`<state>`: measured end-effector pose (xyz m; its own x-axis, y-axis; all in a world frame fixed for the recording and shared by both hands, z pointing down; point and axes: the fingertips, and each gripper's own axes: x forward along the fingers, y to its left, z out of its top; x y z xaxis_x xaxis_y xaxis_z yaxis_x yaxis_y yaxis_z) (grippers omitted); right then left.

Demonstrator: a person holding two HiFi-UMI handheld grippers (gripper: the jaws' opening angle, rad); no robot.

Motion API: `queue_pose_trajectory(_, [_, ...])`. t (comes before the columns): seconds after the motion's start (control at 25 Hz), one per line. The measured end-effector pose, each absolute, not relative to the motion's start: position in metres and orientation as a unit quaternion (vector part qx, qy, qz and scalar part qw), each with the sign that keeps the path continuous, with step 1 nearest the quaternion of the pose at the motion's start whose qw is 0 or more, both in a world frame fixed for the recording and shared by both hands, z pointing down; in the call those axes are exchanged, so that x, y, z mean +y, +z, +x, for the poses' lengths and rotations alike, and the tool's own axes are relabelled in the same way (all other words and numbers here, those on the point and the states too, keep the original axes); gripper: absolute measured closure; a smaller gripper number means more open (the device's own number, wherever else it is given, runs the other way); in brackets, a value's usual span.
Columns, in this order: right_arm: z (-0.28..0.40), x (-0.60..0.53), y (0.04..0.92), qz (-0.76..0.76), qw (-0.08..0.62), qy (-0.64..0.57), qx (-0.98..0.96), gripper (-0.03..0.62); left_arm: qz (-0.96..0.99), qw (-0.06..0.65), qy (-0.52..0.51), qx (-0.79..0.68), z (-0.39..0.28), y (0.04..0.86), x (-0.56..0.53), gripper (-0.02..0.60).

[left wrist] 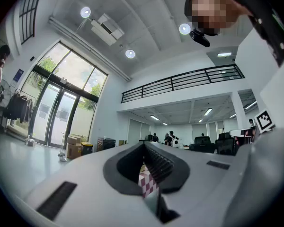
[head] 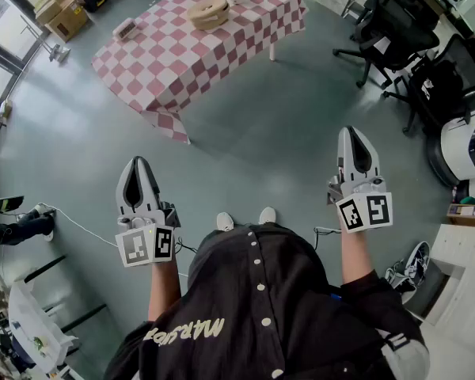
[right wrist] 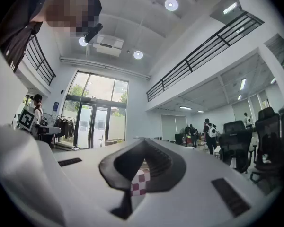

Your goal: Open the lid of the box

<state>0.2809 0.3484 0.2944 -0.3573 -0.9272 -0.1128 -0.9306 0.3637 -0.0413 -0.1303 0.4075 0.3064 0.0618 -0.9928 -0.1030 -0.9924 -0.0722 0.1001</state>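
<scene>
As you stand now, left gripper [head: 138, 165]: jaws pressed together, nothing between them, held out low in the lower left of the head view.
Right gripper [head: 351, 133]: jaws closed tight and likewise empty, at the right of the head view, well apart from the left one.
What the jaws face: both gripper views look across the room, and a slip of the checked cloth [head: 174, 62] shows past the closed pads.
Gap to cover: bare floor [head: 253, 157] lies between you and the table [head: 271, 51].
Box [head: 206, 18]: at the top centre of the head view, on the cloth, toward the far side of the table.
Lid [head: 210, 5]: appears closed on the box; no seam or hinge can be made out from here.
Handling: a pale tan, rigid-looking shell, so you should expect it to be light and stiff, and apt to slide on the cloth.
Where to take hold: probably the lid's rim with one gripper while the other steadies the base.
Long axis: it looks slightly wider than deep, running roughly left to right in the frame.
Facing: you cannot tell which side opens.
</scene>
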Motion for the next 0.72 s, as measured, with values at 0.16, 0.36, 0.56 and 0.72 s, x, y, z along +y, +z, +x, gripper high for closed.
queue_pose_trajectory(0.16, [0.2813, 0.3478, 0.2958, -0.563, 0.056, 0.015, 0.825, 0.602, 0.729, 0.001, -0.072, -0.681, -0.1286, 0.3068, 0.4068, 0.572])
queue_pose_trajectory(0.36, [0.2778, 0.3464, 0.2973, -0.558, 0.061, 0.012, 0.827, 0.602, 0.73, 0.003, -0.071, -0.68, -0.1277, 0.3093, 0.4042, 0.572])
queue_pose_trajectory(0.56, [0.2804, 0.3489, 0.2969, -0.555, 0.085, -0.005, 0.827, 0.595, 0.73, 0.003, -0.071, -0.68, -0.1256, 0.3095, 0.4049, 0.572])
queue_pose_trajectory(0.72, [0.2813, 0.3485, 0.3016, -0.559, 0.081, -0.006, 0.825, 0.592, 0.729, 0.003, -0.07, -0.68, -0.1261, 0.3106, 0.4047, 0.572])
